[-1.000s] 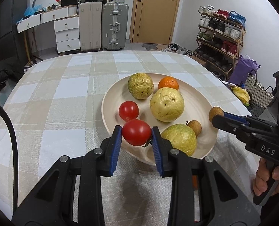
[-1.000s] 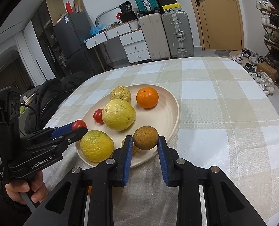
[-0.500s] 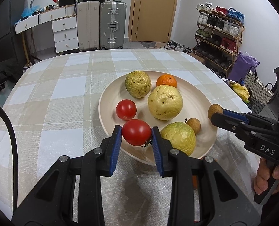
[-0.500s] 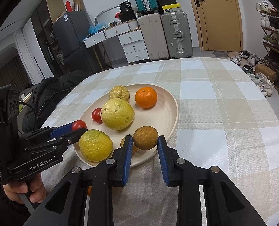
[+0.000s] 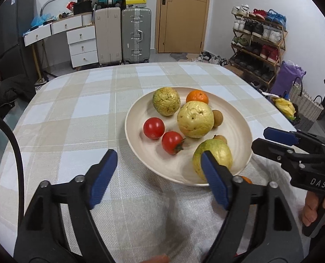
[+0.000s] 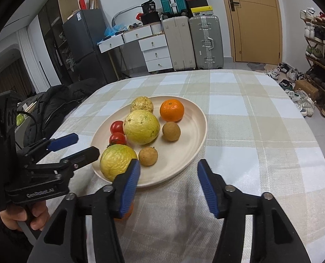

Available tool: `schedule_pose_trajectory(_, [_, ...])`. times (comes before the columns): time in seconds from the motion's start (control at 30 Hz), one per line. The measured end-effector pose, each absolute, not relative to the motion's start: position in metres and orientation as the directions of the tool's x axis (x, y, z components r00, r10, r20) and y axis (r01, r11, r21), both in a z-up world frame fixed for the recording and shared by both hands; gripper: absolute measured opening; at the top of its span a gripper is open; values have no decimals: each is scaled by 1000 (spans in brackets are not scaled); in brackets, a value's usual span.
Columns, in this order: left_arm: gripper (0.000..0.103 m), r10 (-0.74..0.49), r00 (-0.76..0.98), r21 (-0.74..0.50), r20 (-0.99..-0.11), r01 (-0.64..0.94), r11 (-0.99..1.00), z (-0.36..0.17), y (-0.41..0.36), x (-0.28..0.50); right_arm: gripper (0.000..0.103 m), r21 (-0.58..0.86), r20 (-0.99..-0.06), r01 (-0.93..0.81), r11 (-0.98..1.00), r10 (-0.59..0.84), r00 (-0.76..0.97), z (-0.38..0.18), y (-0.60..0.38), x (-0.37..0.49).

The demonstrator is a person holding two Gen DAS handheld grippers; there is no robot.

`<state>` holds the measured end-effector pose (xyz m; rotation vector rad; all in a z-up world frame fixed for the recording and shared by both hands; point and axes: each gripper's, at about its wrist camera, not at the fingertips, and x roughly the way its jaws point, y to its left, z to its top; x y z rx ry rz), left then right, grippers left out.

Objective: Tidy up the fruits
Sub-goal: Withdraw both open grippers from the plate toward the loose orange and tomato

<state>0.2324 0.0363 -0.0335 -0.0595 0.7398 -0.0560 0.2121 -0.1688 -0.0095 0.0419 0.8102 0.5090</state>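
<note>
A cream plate (image 5: 239, 129) (image 6: 197, 131) on the checked tablecloth holds two red tomatoes (image 5: 173, 142) (image 6: 117, 138), a large yellow guava (image 5: 195, 119) (image 6: 141, 127), a greenish guava (image 5: 215, 155) (image 6: 117, 161), a wrinkled yellow fruit (image 5: 166, 101) (image 6: 141, 104), an orange (image 5: 197, 96) (image 6: 171, 110) and two small brown fruits (image 6: 171, 131) (image 6: 148, 156). My left gripper (image 5: 158, 180) (image 6: 74, 145) is open and empty at the plate's near left edge. My right gripper (image 6: 167, 186) (image 5: 270, 140) is open and empty before the plate's near edge.
A small orange fruit (image 6: 124, 213) (image 5: 245, 179) lies on the cloth by the plate's near edge, partly hidden by a finger. The table's rounded edges drop off left and right. Suitcases (image 5: 136, 35), drawers and a shoe rack (image 5: 259, 43) stand beyond.
Both grippers opened and drew back. The left one let go of its tomato and the right one its brown fruit; both fruits now lie on the plate.
</note>
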Motion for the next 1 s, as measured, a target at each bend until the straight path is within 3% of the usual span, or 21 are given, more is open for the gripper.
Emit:
schedule_pose_trajectory(0.17, [88, -82, 752, -91, -654, 29, 995, -21, 44, 211, 81, 215, -665, -421, 881, 448, 598, 0, -174, 198])
schedule_pose_trajectory(0.27, [102, -88, 767, -110, -635, 23, 994, -13, 48, 194, 97, 205, -656, -406, 890, 433, 618, 5, -178, 190])
schedule_pose_trajectory(0.33, [102, -85, 777, -111, -623, 20, 994, -7, 50, 184, 101, 211, -653, -403, 891, 435, 620, 8, -179, 186])
schedule_pose_trajectory(0.63, [102, -81, 784, -114, -615, 13, 993, 6, 51, 139, 103, 183, -679, -448, 875, 442, 586, 10, -174, 161])
schedule_pose_trajectory(1.0, [102, -75, 731, -78, -678, 29, 997, -16, 33, 118, 103, 151, -726, -495, 856, 436, 532, 1, -161, 150])
